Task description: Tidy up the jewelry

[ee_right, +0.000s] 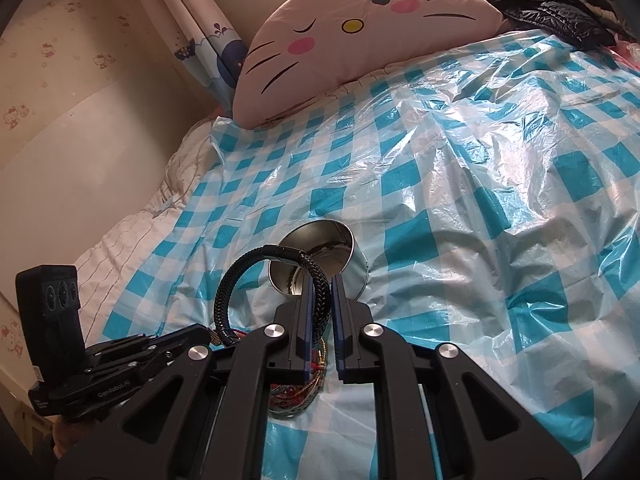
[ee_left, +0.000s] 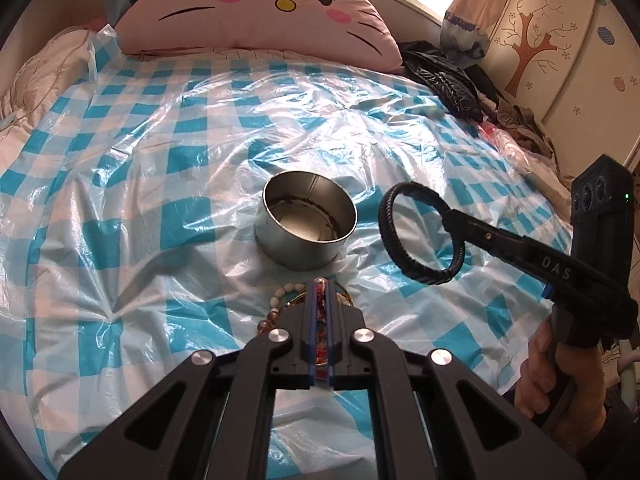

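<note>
A round metal tin (ee_left: 307,220) stands open on the blue-checked plastic sheet; it also shows in the right wrist view (ee_right: 320,254). My right gripper (ee_left: 450,216) is shut on a black braided bracelet (ee_left: 420,234) and holds it in the air just right of the tin; in its own view the bracelet (ee_right: 256,276) sits between the pads. My left gripper (ee_left: 320,286) is shut on a red patterned bangle (ee_left: 320,312) just in front of the tin. Bead bracelets (ee_left: 280,300) and gold bangles (ee_right: 316,376) lie under it.
A pink cat-face pillow (ee_left: 260,8) lies at the head of the bed. Black clothing (ee_left: 444,76) is heaped at the far right corner by a painted wardrobe (ee_left: 560,52). A wall (ee_right: 80,100) runs along the bed's left side.
</note>
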`<action>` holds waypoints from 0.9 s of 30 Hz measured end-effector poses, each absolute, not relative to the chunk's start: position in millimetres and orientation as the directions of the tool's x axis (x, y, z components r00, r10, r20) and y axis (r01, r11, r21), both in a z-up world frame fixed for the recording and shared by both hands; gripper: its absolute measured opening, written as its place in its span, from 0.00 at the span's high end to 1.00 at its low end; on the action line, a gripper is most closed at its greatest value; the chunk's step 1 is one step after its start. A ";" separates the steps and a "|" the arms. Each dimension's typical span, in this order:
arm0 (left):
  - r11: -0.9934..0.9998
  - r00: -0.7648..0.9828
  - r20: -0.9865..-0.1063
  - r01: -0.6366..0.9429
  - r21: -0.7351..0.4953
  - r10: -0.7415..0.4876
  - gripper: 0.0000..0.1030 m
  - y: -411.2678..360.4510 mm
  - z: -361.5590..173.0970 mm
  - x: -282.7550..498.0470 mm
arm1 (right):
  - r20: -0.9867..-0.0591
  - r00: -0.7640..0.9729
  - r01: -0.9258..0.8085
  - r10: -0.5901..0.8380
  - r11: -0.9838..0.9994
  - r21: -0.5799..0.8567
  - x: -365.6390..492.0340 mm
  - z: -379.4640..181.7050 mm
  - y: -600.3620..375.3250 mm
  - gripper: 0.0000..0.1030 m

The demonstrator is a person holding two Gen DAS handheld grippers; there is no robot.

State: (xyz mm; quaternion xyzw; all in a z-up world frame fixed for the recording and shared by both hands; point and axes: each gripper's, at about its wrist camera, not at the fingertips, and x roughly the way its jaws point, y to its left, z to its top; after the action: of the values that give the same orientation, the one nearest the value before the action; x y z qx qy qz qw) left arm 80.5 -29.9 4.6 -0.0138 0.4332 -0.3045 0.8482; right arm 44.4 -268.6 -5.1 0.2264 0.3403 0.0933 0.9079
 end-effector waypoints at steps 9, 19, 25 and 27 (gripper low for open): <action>0.872 0.479 -0.822 0.487 -0.042 -0.307 0.96 -44.4 -5.1 88.2 | -0.567 0.756 -0.023 0.328 0.878 0.478 43.5 -3.1 -268.3 0.92; 0.849 0.398 -0.791 0.455 -0.270 -0.465 0.96 -13.1 -11.7 87.8 | -0.557 0.760 -0.033 0.336 0.875 0.483 42.4 -2.2 -268.8 0.90; 0.874 0.397 -0.873 0.482 -0.065 -0.284 0.96 -20.6 -20.1 85.6 | -0.577 0.747 -0.017 0.331 0.877 0.481 44.8 -4.9 -273.2 0.90; 0.873 0.382 -0.884 0.485 -0.056 -0.269 0.96 -16.9 -26.5 88.6 | -0.629 0.710 0.020 0.317 0.884 0.468 50.0 -13.7 -276.6 0.89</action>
State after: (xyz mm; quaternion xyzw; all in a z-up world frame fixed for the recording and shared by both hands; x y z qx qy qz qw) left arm 88.6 -16.9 -26.5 0.1065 0.5065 -0.2287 0.8245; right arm 50.0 -276.6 -13.7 0.2265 0.3718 0.0830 0.8964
